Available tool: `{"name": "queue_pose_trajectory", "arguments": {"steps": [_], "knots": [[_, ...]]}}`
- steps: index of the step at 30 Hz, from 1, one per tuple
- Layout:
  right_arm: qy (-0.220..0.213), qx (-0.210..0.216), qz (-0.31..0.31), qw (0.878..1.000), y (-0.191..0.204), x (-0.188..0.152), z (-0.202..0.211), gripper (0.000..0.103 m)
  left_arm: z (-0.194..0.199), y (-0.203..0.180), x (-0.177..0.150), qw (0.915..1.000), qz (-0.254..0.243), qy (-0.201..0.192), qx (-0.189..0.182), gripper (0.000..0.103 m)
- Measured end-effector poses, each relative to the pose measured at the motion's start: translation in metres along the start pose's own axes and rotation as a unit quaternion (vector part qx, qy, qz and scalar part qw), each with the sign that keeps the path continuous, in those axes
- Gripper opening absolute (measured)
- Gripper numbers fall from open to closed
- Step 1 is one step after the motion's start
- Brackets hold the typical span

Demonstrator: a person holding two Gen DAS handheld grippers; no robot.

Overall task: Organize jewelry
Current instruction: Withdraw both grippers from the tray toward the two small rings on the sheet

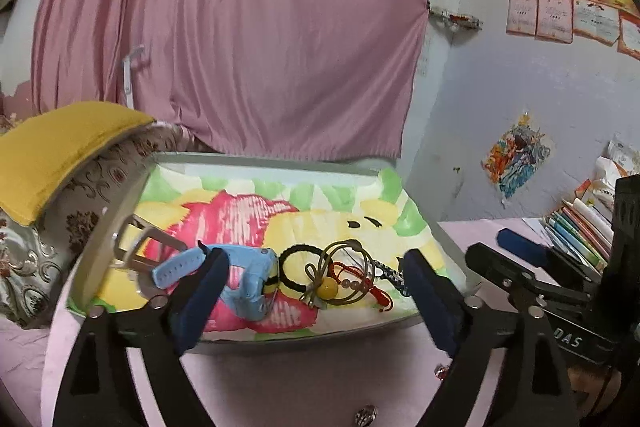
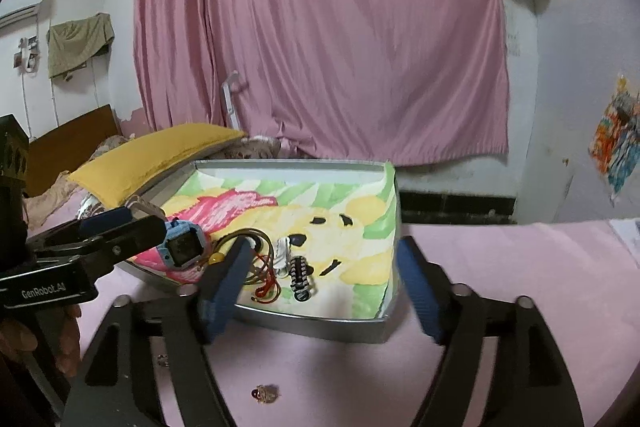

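Note:
An open metal box point(image 1: 260, 159) lined with a bright cartoon print sits on the pink table. Inside lie a blue watch point(image 1: 248, 279), a black hair tie point(image 1: 294, 273), an olive cord with a yellow bead point(image 1: 328, 287), a red string bracelet point(image 1: 378, 297) and a braided bracelet point(image 1: 390, 273). My left gripper point(image 1: 316, 301) stands open over the box's near edge, nothing between its pads. The right wrist view shows the box point(image 2: 312, 323), the watch point(image 2: 182, 247) and the braided bracelet point(image 2: 300, 277). My right gripper point(image 2: 322, 287) is open and empty at the box's near right corner.
Two small jewelry pieces point(image 2: 266, 393) point(image 2: 162, 359) lie loose on the pink table before the box. A yellow pillow point(image 1: 60, 147) and patterned bedding rise at the left. Books point(image 1: 580, 227) stack at the right. A pink curtain hangs behind.

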State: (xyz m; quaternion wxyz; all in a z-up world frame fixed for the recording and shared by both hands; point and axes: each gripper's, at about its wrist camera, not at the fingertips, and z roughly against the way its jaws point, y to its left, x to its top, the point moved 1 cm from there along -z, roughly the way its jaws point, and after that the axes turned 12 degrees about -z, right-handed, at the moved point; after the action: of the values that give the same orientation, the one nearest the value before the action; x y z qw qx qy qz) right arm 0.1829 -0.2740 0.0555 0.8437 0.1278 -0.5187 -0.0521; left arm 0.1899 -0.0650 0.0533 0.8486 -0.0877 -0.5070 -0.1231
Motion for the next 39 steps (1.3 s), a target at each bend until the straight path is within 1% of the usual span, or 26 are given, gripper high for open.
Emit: {"name": "queue_pose_trajectory", "arguments": {"steps": [1, 3, 5, 7, 10, 14, 19, 24, 29, 35, 36, 37, 38, 39], "knots": [[-0.007, 0.0, 0.004, 1.0, 0.0, 0.0, 0.005, 0.086, 0.004, 0.0, -0.001, 1.0, 0.0, -0.006, 0.003, 0.098], [-0.026, -0.002, 0.014, 1.0, 0.001, 0.0, 0.016, 0.092, 0.01, 0.002, -0.004, 0.9999, 0.004, -0.015, 0.001, 0.101], [-0.042, -0.004, 0.024, 0.999, 0.002, -0.001, 0.025, 0.093, 0.016, 0.006, -0.007, 0.9997, 0.009, -0.023, -0.003, 0.102], [-0.051, -0.002, 0.032, 0.998, 0.002, -0.002, 0.035, 0.1, 0.022, 0.009, -0.01, 0.9995, 0.012, -0.028, -0.005, 0.102], [-0.057, -0.002, 0.04, 0.998, 0.002, -0.003, 0.045, 0.1, 0.03, 0.012, -0.014, 0.9994, 0.01, -0.034, -0.005, 0.102], [-0.049, -0.005, 0.049, 0.998, 0.0, -0.005, 0.05, 0.1, 0.038, 0.012, -0.019, 0.9996, -0.006, -0.028, -0.002, 0.102], [-0.022, -0.007, 0.071, 0.997, -0.001, -0.011, 0.053, 0.1, 0.044, 0.014, -0.027, 0.9998, -0.01, -0.006, -0.014, 0.102], [0.023, 0.002, 0.084, 0.996, -0.003, -0.019, 0.049, 0.1, 0.042, 0.016, -0.038, 0.9989, -0.004, 0.029, -0.038, 0.102], [0.077, 0.01, 0.092, 0.993, -0.003, -0.028, 0.039, 0.1, 0.04, 0.013, -0.046, 0.9971, -0.007, 0.051, -0.057, 0.102], [0.122, 0.016, 0.098, 0.988, -0.002, -0.038, 0.03, 0.099, 0.035, 0.003, -0.053, 0.9939, -0.028, 0.076, -0.075, 0.102], [0.129, 0.019, 0.098, 0.987, -0.001, -0.04, 0.029, 0.095, 0.034, 0.0, -0.055, 0.9929, -0.032, 0.082, -0.08, 0.1], [0.134, 0.021, 0.099, 0.986, -0.001, -0.041, 0.027, 0.091, 0.032, -0.001, -0.056, 0.9922, -0.035, 0.086, -0.083, 0.096], [0.14, 0.024, 0.101, 0.985, 0.0, -0.042, 0.026, 0.089, 0.031, -0.003, -0.056, 0.9915, -0.038, 0.09, -0.086, 0.093], [0.148, 0.026, 0.103, 0.983, 0.001, -0.044, 0.024, 0.086, 0.029, -0.005, -0.058, 0.9898, -0.042, 0.098, -0.095, 0.088]]}}
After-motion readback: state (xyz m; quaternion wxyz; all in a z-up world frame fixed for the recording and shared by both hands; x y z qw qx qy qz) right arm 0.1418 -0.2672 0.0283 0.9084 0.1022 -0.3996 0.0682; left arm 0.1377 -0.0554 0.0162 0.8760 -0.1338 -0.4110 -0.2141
